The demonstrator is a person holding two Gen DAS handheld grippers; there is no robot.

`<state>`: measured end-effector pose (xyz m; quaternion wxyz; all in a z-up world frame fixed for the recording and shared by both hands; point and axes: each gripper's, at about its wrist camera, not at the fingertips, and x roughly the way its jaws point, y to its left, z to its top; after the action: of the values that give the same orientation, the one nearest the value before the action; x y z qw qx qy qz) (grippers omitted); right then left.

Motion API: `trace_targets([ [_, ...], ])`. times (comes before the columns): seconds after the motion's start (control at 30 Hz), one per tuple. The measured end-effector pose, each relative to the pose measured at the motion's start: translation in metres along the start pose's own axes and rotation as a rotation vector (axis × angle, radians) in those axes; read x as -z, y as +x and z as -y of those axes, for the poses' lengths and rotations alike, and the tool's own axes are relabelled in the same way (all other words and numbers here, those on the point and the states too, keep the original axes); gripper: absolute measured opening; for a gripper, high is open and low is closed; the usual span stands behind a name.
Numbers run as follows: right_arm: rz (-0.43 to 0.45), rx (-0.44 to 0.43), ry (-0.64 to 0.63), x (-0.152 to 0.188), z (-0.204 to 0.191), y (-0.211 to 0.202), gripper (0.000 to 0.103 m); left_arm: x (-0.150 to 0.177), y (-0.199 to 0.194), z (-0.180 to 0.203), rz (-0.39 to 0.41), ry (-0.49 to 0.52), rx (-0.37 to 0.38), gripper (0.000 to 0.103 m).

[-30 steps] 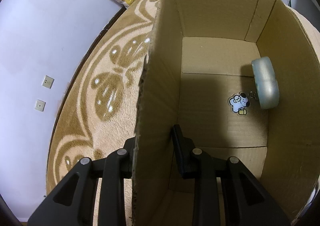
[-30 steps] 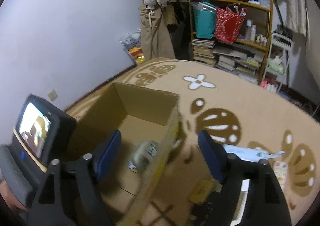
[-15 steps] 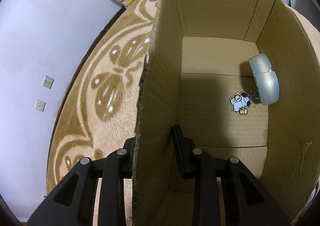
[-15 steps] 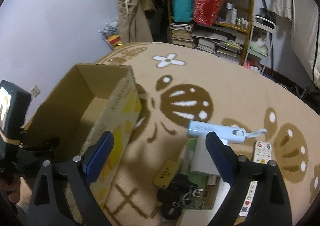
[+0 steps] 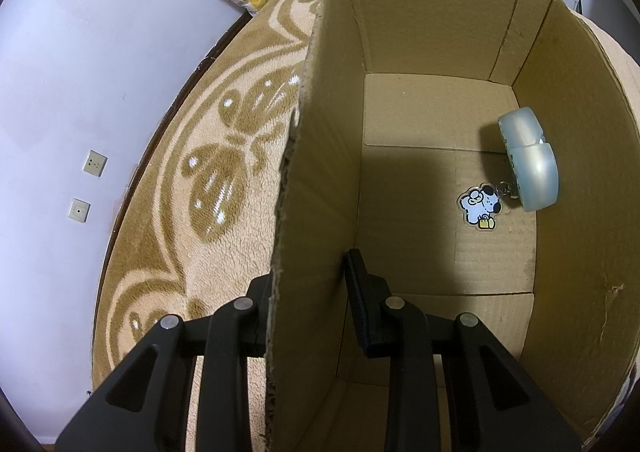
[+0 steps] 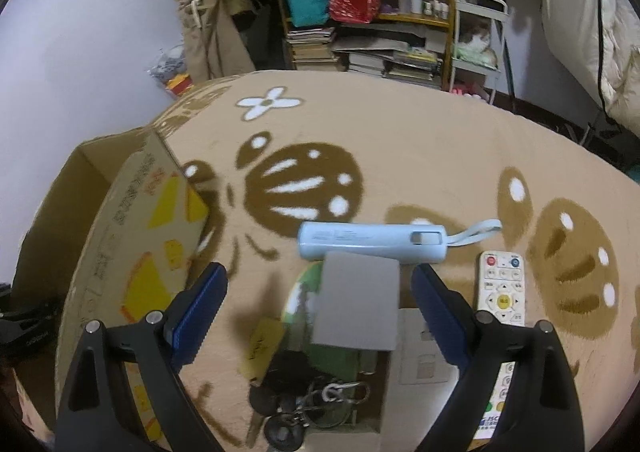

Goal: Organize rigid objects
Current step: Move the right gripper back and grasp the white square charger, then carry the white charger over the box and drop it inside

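The box (image 5: 420, 64) is sitting on a patterned rug (image 6: 420, 156), its wall being clamped by the left gripper (image 5: 308, 292). Tape (image 5: 528, 164) and keychain (image 5: 480, 204) are lying inside. The right gripper (image 6: 320, 292), jaws spread wide and empty, is being held over a grey block (image 6: 356, 304) beside the remote (image 6: 502, 292). Shelves (image 6: 400, 20) are standing behind.

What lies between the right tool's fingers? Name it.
In the right wrist view, the open right tool frames a grey box lying over a green disc; the pads touch neither.

floor: tan plush rug with brown motifs (image 6: 400, 156) lying | wall: pale lilac wall (image 5: 80, 52) standing bare | furniture: cluttered wooden shelf (image 6: 376, 16) standing behind
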<state>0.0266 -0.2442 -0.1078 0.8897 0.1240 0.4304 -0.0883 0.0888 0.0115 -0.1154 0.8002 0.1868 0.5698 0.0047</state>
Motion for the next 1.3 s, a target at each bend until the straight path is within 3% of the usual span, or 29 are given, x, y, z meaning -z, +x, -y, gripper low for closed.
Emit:
trace_targets([
  [0.37,-0.036,0.013,0.078,0.003,0.024,0.023,0.098,0.000,0.000,0.000,-0.001,-0.003,0.003,0.028],
  [0.67,-0.110,0.013,0.057,0.011,0.020,0.044,0.065,0.000,0.000,0.000,-0.002,-0.004,0.004,0.028],
  [0.93,-0.112,0.026,0.056,0.013,0.020,0.045,0.057,0.000,0.001,-0.001,-0.001,0.000,0.001,0.028],
  [1.3,-0.083,0.040,0.069,0.009,0.017,0.034,0.056,0.000,0.001,0.000,-0.001,0.001,0.001,0.028],
])
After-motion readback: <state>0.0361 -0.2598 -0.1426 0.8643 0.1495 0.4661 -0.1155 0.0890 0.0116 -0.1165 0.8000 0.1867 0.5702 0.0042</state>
